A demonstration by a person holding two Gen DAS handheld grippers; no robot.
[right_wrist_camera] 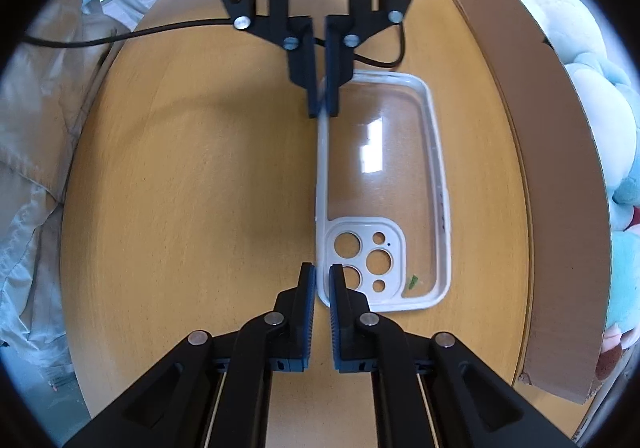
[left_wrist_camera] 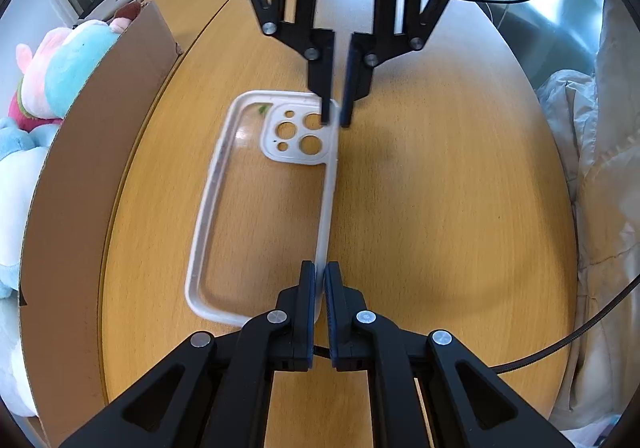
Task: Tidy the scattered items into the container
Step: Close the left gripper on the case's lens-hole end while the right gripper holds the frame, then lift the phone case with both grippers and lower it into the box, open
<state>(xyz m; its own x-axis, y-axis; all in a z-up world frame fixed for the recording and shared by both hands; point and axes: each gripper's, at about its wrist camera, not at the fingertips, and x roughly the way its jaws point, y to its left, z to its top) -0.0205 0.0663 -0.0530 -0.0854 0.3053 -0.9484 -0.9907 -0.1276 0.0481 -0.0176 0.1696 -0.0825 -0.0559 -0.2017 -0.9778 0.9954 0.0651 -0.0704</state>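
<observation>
A clear phone case (left_wrist_camera: 208, 208) with a white rim and white camera block lies on the round wooden table (left_wrist_camera: 440, 208). My left gripper (left_wrist_camera: 320, 268) is shut on one long edge of the case near its plain end. My right gripper (left_wrist_camera: 336, 124) comes down from the top of the left wrist view, shut on that same edge beside the camera block. In the right wrist view the case (right_wrist_camera: 360, 225) runs from my right gripper (right_wrist_camera: 322, 268) up to the left gripper (right_wrist_camera: 323, 114). The container is a cardboard box (left_wrist_camera: 100, 168) to one side.
Several plush toys (left_wrist_camera: 60, 68) fill the cardboard box (right_wrist_camera: 560, 168), which stands close along the case's far long edge. A black cable (right_wrist_camera: 120, 34) crosses the table (right_wrist_camera: 180, 188). Pale padded fabric (left_wrist_camera: 600, 208) lies past the opposite table edge.
</observation>
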